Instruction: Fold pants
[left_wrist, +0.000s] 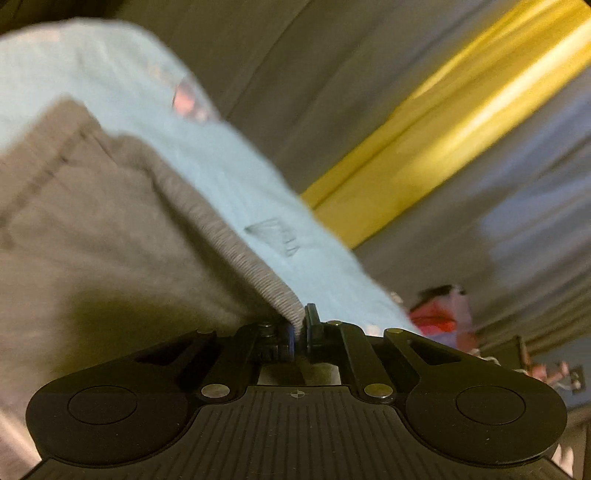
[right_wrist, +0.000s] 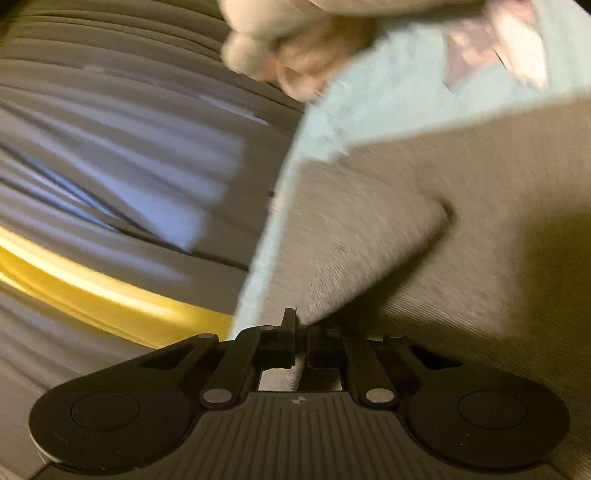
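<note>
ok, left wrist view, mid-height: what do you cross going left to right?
Grey pants → their ribbed edge → light blue cloth → yellow band → grey-blue streaked background. The left claw sits below, shut on the ribbed edge.

Grey ribbed-hem pants (left_wrist: 92, 221), lifted, blurred

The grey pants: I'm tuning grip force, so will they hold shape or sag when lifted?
Likely floppy: the grey pants drape and crease away from the shut left gripper. Probably not slippery: the ribbed knit edge sits pinched in the right gripper. Motion blur hides weight.
</note>
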